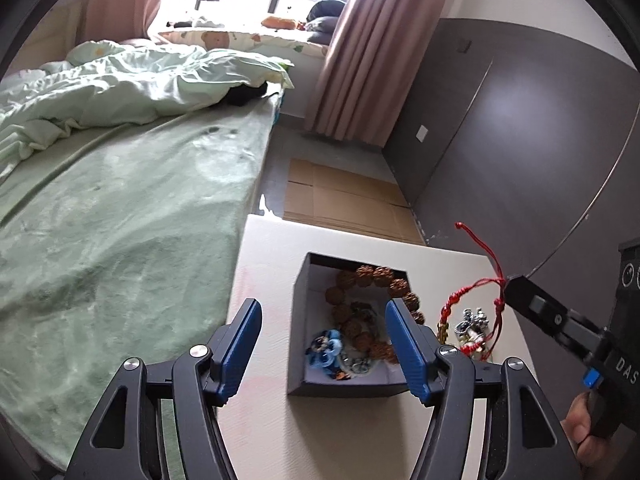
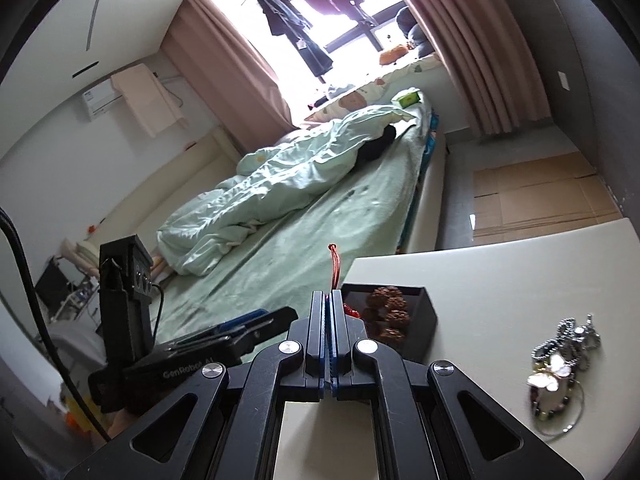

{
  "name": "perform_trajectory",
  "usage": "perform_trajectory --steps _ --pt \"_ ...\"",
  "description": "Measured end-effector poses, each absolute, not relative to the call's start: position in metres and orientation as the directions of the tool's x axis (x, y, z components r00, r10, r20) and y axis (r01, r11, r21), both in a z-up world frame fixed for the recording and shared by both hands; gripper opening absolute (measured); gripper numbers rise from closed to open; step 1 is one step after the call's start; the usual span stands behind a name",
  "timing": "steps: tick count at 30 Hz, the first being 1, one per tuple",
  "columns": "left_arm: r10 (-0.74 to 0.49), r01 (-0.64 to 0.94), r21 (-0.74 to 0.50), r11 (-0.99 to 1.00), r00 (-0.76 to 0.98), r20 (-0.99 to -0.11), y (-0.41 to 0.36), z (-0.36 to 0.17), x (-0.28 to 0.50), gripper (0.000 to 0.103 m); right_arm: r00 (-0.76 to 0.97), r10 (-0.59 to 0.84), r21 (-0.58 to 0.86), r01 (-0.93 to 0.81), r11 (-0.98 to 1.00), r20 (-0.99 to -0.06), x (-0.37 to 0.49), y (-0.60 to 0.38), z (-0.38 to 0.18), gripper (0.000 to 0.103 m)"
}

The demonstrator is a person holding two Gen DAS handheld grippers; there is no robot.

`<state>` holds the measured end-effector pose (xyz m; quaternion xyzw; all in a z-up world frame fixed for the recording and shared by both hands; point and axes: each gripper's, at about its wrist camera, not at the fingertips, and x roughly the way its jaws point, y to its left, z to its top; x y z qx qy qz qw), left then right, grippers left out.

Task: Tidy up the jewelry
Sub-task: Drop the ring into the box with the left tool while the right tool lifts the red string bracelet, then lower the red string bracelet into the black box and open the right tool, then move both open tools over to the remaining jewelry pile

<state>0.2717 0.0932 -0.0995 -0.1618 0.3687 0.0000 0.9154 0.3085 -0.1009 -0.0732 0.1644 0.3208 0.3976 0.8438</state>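
Nearest in the left wrist view, the left tool (image 1: 323, 350) stands with its blue pads wide apart and nothing between them, hanging over the near edge of a dark box (image 1: 298, 344) on the white desk (image 1: 264, 432). Inside the box lie a brown bead bracelet (image 1: 360, 312) curled in a ring and a blue trinket (image 1: 324, 352) at its 7 o'clock corner. At 3 o'clock from the box, the right tool (image 1: 510, 282) is clamped tight on a red cord bracelet (image 1: 478, 300). The loop hangs below the tips, its long axis near upright, and the loose tail (image 1: 478, 246) points up toward 11 o'clock. Under the loop, a heap of silver jewelry (image 1: 474, 326) rests on the desk just beside the box. Farther off, at 10 o'clock, lies a green bed (image 1: 120, 216).
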Motion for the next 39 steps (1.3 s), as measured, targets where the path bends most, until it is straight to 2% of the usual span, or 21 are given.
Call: perform_trajectory --steps 8,9,11,12,13,21,39 --pt "-0.095 -0.156 -0.298 0.942 0.726 -0.681 0.11 -0.105 0.251 0.066 0.477 0.762 0.509 -0.568 0.647 -0.437 0.313 -0.082 -0.076 0.003" --pt "-0.092 -0.163 -0.3 0.94 0.725 -0.683 0.111 -0.106 0.249 0.067 0.466 0.763 0.505 -0.572 0.646 -0.447 0.313 -0.079 -0.076 0.007" --pt "-0.089 -0.175 -0.303 0.937 0.72 -0.688 0.113 -0.106 0.247 0.073 0.439 0.764 0.512 -0.568 0.644 -0.473 0.314 -0.075 -0.079 0.04" --pt "-0.093 -0.176 -0.31 0.934 0.719 -0.689 0.114 -0.107 0.246 0.078 0.442 0.752 0.509 -0.555 0.658 -0.49 0.314 -0.075 -0.081 0.07" --pt "-0.096 -0.175 -0.314 0.933 0.72 -0.687 0.114 -0.106 0.246 0.08 0.458 0.74 0.502 -0.545 0.672 -0.493 0.313 -0.078 -0.082 0.078" --pt "-0.105 -0.143 -0.301 0.943 0.729 -0.676 0.097 -0.096 0.241 0.087 0.496 0.72 0.54 -0.477 0.693 -0.485 0.318 -0.118 -0.085 0.078" --pt "-0.163 -0.005 -0.252 0.968 0.75 -0.641 0.024 -0.076 0.246 0.087 0.577 0.618 0.518 -0.355 0.778 -0.533 0.311 -0.206 -0.091 0.078"
